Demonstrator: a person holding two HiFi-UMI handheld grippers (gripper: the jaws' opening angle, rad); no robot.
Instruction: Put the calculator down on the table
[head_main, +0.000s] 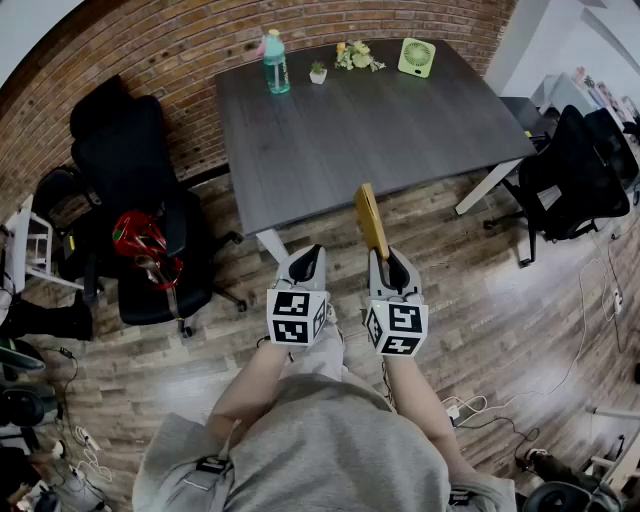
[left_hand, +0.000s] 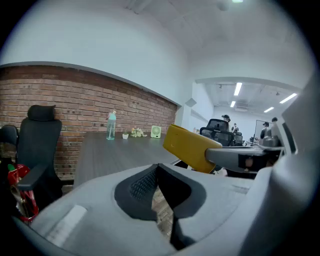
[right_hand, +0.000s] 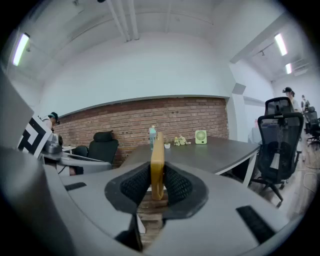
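Observation:
A yellow calculator (head_main: 371, 220) stands on edge between the pads of my right gripper (head_main: 390, 262), which is shut on its near end. Its far end reaches over the near edge of the dark grey table (head_main: 370, 120). In the right gripper view the calculator (right_hand: 157, 160) shows edge-on, upright, with the right gripper (right_hand: 157, 186) clamped on it and the table (right_hand: 215, 152) beyond. My left gripper (head_main: 310, 262) is held beside it on the left, shut with nothing in it. From the left gripper view (left_hand: 159, 172) the calculator (left_hand: 187, 146) juts out at the right.
At the table's far edge stand a teal bottle (head_main: 275, 62), a small plant pot (head_main: 318, 72), flowers (head_main: 358, 55) and a green fan (head_main: 417, 57). A black chair (head_main: 130, 170) with a red thing (head_main: 145, 245) is at the left; more chairs (head_main: 565, 180) are at the right.

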